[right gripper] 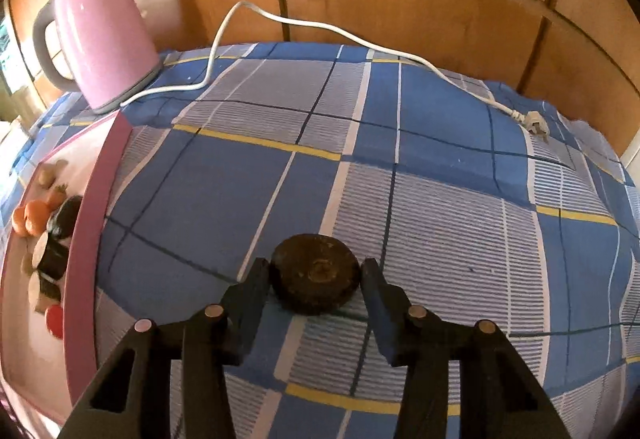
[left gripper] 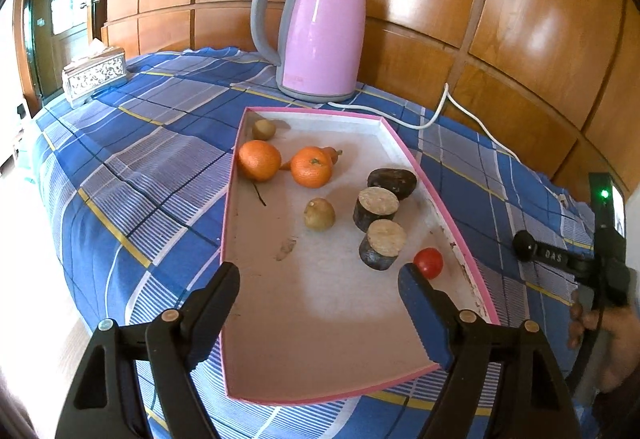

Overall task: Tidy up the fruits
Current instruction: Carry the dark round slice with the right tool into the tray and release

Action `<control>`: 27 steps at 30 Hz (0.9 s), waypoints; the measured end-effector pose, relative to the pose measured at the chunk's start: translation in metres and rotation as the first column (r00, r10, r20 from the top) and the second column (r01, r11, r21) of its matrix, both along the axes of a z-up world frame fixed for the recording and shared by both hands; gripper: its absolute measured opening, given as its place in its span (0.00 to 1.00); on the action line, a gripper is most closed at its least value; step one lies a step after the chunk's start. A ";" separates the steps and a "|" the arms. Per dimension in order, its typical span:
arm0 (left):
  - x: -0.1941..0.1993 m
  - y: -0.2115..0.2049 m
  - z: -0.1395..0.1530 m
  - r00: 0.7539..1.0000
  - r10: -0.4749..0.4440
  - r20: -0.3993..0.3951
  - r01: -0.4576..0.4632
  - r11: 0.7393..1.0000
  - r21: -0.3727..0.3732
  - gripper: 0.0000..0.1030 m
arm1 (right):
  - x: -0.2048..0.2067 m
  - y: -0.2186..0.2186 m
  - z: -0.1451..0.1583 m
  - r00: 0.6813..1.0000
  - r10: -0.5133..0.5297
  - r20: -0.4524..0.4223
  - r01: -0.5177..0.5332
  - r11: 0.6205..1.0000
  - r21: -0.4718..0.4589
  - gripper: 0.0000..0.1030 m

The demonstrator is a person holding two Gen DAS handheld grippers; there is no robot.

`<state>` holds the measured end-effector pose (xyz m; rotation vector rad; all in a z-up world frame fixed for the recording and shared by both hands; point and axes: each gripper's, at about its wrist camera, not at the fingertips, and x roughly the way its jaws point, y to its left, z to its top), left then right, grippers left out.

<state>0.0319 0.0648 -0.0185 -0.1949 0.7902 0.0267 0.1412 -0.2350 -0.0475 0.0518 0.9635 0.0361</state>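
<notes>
A pink-rimmed white tray [left gripper: 240,143] on the blue plaid cloth holds two oranges [left gripper: 259,160] [left gripper: 311,166], a small carrot [left gripper: 334,154], two brownish round fruits [left gripper: 319,214] [left gripper: 263,129], three dark cut pieces [left gripper: 375,210] and a red tomato [left gripper: 428,262]. My left gripper [left gripper: 316,275] is open and empty over the tray's near half. My right gripper [right gripper: 315,271] has its jaws around a dark round piece [right gripper: 315,273] lying on the cloth to the right of the tray [right gripper: 86,235]; both fingertips touch its sides. The right gripper's body also shows in the left wrist view [left gripper: 608,239].
A pink kettle [left gripper: 320,35] stands behind the tray, its white cord [right gripper: 320,29] trailing across the cloth to a plug [right gripper: 534,119]. A patterned tissue box [left gripper: 94,73] sits at the far left. A wooden panelled wall backs the table.
</notes>
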 end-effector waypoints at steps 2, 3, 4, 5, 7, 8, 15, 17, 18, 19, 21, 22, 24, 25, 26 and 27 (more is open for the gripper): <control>-0.001 -0.001 0.000 1.000 -0.006 0.001 0.006 1.000 0.002 0.80 | -0.007 -0.001 0.000 1.000 0.006 -0.003 -0.006 1.000 0.006 0.46; -0.001 -0.002 0.000 1.000 -0.008 -0.002 0.008 1.000 0.002 0.80 | -0.009 -0.001 0.001 1.000 0.011 -0.005 -0.011 1.000 0.007 0.46; -0.001 -0.003 0.000 1.000 -0.011 -0.006 0.011 1.000 0.000 0.80 | -0.015 -0.001 0.001 1.000 0.020 -0.006 -0.020 1.000 0.007 0.46; -0.001 -0.003 0.000 1.000 -0.012 -0.006 0.012 1.000 -0.001 0.80 | -0.019 -0.001 0.001 1.000 0.026 -0.007 -0.026 1.000 0.009 0.46; -0.002 -0.004 0.001 1.000 -0.017 -0.004 0.017 1.000 -0.001 0.80 | -0.029 -0.001 0.001 0.999 0.041 -0.009 -0.040 0.999 0.017 0.46; -0.003 -0.005 0.001 1.000 -0.020 -0.004 0.020 1.000 0.000 0.80 | -0.035 -0.001 0.001 0.999 0.046 -0.007 -0.046 0.999 0.014 0.46; -0.007 -0.007 0.005 1.000 -0.029 0.003 0.029 1.000 -0.002 0.80 | -0.071 -0.006 0.001 0.999 0.054 0.001 -0.054 0.998 0.017 0.46; -0.008 -0.006 0.006 1.000 -0.027 0.002 0.027 1.000 -0.003 0.81 | -0.078 -0.008 0.002 0.999 0.052 0.003 -0.052 0.998 0.019 0.46; -0.009 -0.006 0.006 1.000 -0.025 0.003 0.025 1.000 -0.005 0.81 | -0.080 -0.008 0.002 0.999 0.051 0.004 -0.051 0.998 0.021 0.46; -0.010 -0.006 0.007 1.000 -0.025 0.005 0.025 1.000 -0.008 0.81 | -0.082 -0.009 0.002 0.999 0.050 0.004 -0.050 0.998 0.023 0.46; -0.011 -0.006 0.008 1.000 -0.024 0.009 0.024 1.000 -0.007 0.82 | -0.087 -0.010 0.003 0.999 0.047 0.005 -0.047 0.999 0.027 0.46; -0.012 -0.005 0.009 1.000 -0.023 0.011 0.023 1.000 -0.008 0.82 | -0.089 -0.010 0.003 0.999 0.047 0.005 -0.048 0.998 0.028 0.46; -0.013 -0.004 0.009 1.000 -0.023 0.009 0.023 1.000 -0.011 0.82 | -0.093 -0.010 0.003 0.999 0.050 0.005 -0.050 0.998 0.026 0.46; -0.013 -0.003 0.009 1.000 -0.021 0.006 0.021 1.000 -0.012 0.82 | -0.095 -0.010 0.003 0.999 0.051 0.005 -0.052 0.998 0.025 0.46; -0.013 -0.003 0.009 1.000 -0.019 0.006 0.019 1.000 -0.012 0.82 | -0.096 -0.010 0.003 0.999 0.053 0.005 -0.053 0.998 0.025 0.46; -0.014 -0.001 0.009 1.000 -0.016 0.006 0.016 1.000 -0.010 0.82 | -0.098 -0.010 0.003 0.998 0.055 0.005 -0.055 0.998 0.026 0.46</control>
